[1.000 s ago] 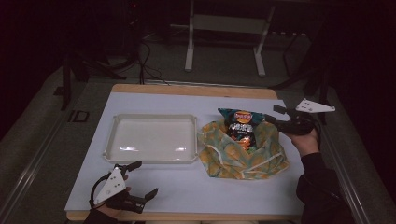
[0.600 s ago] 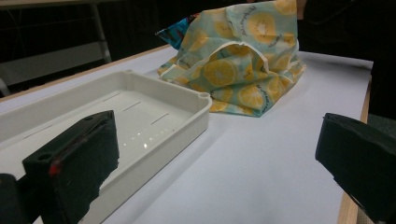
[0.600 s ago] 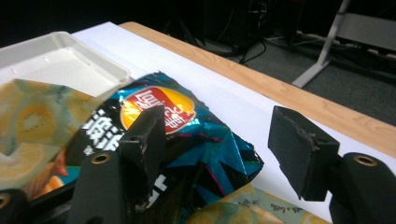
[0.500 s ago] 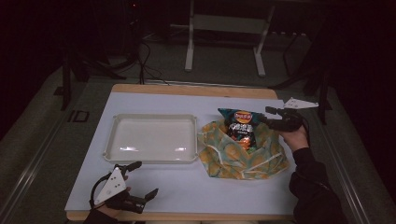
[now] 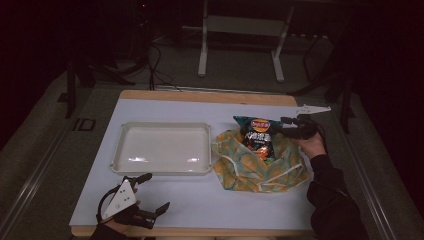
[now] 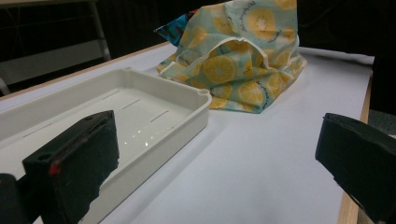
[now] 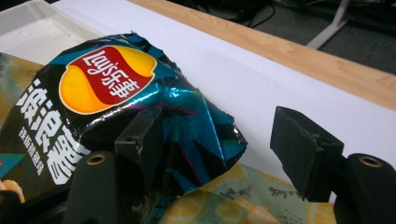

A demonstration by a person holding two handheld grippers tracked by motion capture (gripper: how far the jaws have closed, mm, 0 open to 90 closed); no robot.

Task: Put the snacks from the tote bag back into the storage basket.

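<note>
A dark teal chip bag (image 5: pixel 257 134) sticks up out of a cloth bag with a lemon print (image 5: pixel 260 167) at the right of the white table. My right gripper (image 5: pixel 280 126) comes in from the right at the chip bag's top. In the right gripper view the right gripper (image 7: pixel 219 135) is open: the chip bag's (image 7: pixel 116 88) crinkled corner lies between the jaws, one jaw in front of the foil, the other apart from it. My left gripper (image 5: pixel 156 191) stands open near the table's front left corner. Nothing is between its jaws (image 6: pixel 215 154), which face the cloth bag (image 6: pixel 243 70).
A white tray (image 5: pixel 165 125) with nothing in it lies left of the cloth bag, its near corner (image 6: pixel 201 100) close to my left gripper. The table's wooden far edge (image 7: pixel 327 70) runs behind the chip bag. Dark floor, cables and a stand lie beyond.
My right gripper has moved left and down from beside the cloth bag to the chip bag's top corner. The left gripper has stayed in place.
</note>
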